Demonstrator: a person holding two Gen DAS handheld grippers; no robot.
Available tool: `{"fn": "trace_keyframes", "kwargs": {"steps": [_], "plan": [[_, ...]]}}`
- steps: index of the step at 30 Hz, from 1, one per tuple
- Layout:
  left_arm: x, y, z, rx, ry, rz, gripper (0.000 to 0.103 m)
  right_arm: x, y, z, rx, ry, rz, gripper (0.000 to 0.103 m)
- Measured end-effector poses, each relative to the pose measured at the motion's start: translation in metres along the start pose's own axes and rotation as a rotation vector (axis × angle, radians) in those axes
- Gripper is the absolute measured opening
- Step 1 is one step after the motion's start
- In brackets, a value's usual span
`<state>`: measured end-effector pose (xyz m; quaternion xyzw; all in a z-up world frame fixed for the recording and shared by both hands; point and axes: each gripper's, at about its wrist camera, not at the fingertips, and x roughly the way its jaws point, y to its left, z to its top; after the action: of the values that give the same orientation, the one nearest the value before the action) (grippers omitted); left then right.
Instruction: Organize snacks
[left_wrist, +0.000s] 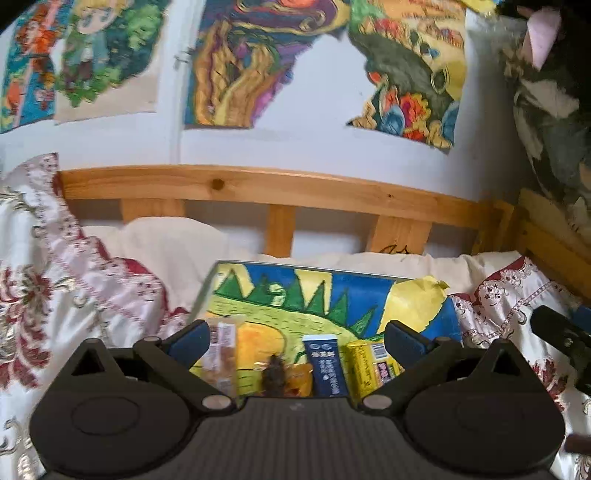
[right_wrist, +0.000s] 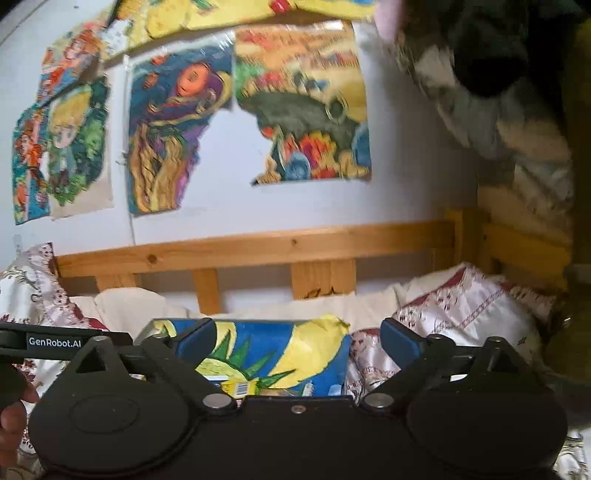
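A pale wall carries several colourful drawings, taped side by side. Below them runs a wooden bed rail with short upright slats. White pillows lie against the rail, flanked by an embroidered floral bedcover. A crayon painting of green hills lies flat on the bed. Dark bundled fabric hangs at the upper right.

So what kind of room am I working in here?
Most likely a bedroom: a wooden bed rail, embroidered bedding and coloured drawings taped to the wall. The snacks sit on a painted board on the bed.
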<state>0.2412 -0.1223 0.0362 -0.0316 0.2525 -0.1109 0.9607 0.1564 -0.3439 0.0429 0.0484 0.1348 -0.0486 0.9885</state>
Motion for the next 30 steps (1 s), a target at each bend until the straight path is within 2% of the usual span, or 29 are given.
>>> {"fn": "trace_keyframes", "kwargs": {"steps": [4,9,19,26,30], "plan": [[-0.029,0.012,-0.011,-0.007,-0.027,0.013,0.102,-0.034,0.015,-0.005,-0.043,-0.056,0.004,0.102],[-0.061,0.026,-0.027,0.006,-0.039,0.030,0.102,-0.064,0.032,-0.012,-0.069,-0.060,0.025,0.102],[-0.114,0.042,-0.061,0.037,-0.045,0.035,0.102,-0.116,0.057,-0.033,-0.059,-0.012,0.045,0.102],[-0.133,0.053,-0.080,0.036,-0.028,0.052,0.102,-0.136,0.069,-0.046,-0.055,0.021,0.024,0.102],[-0.137,0.059,-0.091,0.041,-0.007,0.092,0.102,-0.140,0.072,-0.050,-0.048,0.044,0.021,0.102]]}}
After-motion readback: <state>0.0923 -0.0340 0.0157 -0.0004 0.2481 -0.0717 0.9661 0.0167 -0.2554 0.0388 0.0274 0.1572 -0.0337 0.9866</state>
